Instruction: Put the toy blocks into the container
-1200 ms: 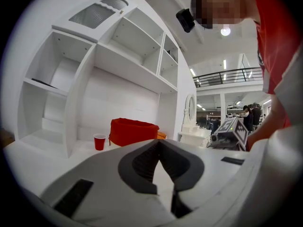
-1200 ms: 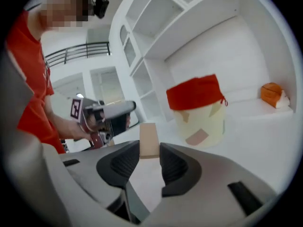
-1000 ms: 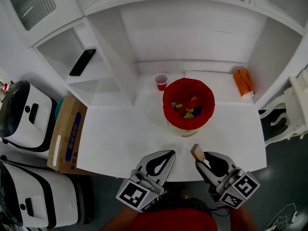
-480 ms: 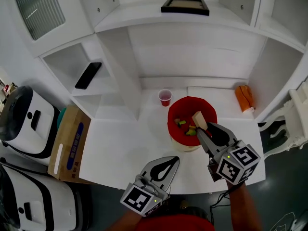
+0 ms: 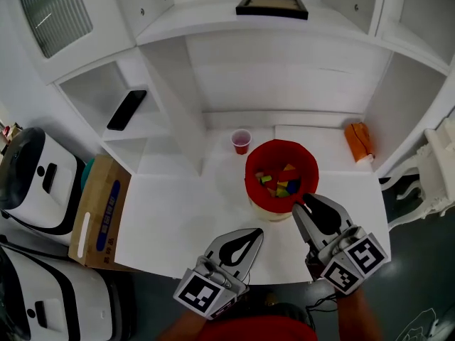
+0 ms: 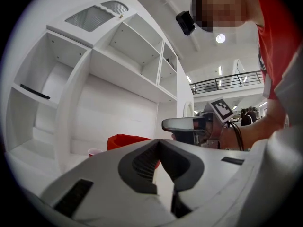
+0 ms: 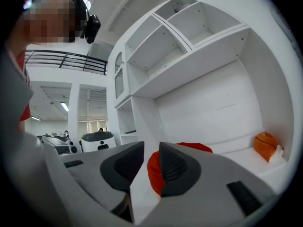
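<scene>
Two tongs at the near edge of the table, blocks in the red tub

Several coloured blocks [image 5: 281, 183] lie inside the red tub [image 5: 249, 172], which stands on the white table [image 5: 178, 212] with a small red cup [image 5: 241, 141] near its far left side. The right tongs [image 5: 307, 203] hover by the tub's near rim and point toward it. Their jaws have just been closing and stand a narrow gap apart with nothing between them. The left tongs [image 5: 252, 233] are over the table's front edge, apart from the tub, jaws pressed together and empty. An orange thing [image 5: 359, 141] lies at the back right, and a black phone [image 5: 126, 109] rests on a left shelf.
</scene>
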{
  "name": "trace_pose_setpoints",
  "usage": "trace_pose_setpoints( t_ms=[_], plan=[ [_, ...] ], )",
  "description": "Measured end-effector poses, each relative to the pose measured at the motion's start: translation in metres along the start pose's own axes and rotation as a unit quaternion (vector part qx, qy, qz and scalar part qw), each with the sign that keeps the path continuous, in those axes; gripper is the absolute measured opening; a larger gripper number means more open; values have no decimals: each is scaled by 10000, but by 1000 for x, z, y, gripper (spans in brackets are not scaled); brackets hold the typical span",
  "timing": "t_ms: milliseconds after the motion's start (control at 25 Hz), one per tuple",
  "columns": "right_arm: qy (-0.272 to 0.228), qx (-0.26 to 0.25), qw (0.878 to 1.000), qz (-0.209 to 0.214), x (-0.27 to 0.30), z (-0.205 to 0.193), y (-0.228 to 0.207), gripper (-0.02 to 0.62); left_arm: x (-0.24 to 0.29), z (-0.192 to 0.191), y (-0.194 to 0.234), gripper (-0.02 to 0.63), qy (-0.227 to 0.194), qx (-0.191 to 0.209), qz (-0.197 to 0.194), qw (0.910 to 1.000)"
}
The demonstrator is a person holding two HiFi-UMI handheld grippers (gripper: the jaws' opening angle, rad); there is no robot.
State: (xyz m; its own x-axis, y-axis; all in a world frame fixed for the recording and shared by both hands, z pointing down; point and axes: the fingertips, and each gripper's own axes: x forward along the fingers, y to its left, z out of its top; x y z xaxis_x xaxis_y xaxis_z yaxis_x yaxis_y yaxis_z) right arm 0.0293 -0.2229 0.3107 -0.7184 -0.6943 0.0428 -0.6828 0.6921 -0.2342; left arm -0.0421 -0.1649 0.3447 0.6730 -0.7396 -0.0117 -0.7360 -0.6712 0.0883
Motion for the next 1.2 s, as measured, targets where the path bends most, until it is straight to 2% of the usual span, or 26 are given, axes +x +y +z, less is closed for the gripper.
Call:
trace_pose_setpoints(
  t_ms=[80, 240, 400, 480, 640, 840, 1200],
  plan=[
    [-172, -121, 9998, -36, -14, 5, 10, 51, 0, 5, -4, 14, -28, 18, -50, 10000],
    [-381, -505, 9978, -177, -39, 10, 28, 13, -2, 17, -17, 14, -89, 49, -158, 9998],
    [-450, -747, 9959, -244, -56, 9, 41, 8, -4, 24, -37, 14, -23, 50, -342, 9994],
    [-472, -736, 9958, -269, -63, 6, 45, 8, -4, 28, -44, 14, -104, 99, -394, 9991],
    [-554, -684, 9957, -274, -76, 3, 54, 8, -5, 24, -61, 14, 157, 49, -501, 9986],
    [-620, -628, 9958, -252, -87, 1, 63, 7, -5, 27, -73, 14, 163, 101, -557, 9983],
    [-497, -633, 9965, -208, -89, -11, 68, 5, -6, 23, -81, 14, 222, 92, -604, 9979]
  ],
)
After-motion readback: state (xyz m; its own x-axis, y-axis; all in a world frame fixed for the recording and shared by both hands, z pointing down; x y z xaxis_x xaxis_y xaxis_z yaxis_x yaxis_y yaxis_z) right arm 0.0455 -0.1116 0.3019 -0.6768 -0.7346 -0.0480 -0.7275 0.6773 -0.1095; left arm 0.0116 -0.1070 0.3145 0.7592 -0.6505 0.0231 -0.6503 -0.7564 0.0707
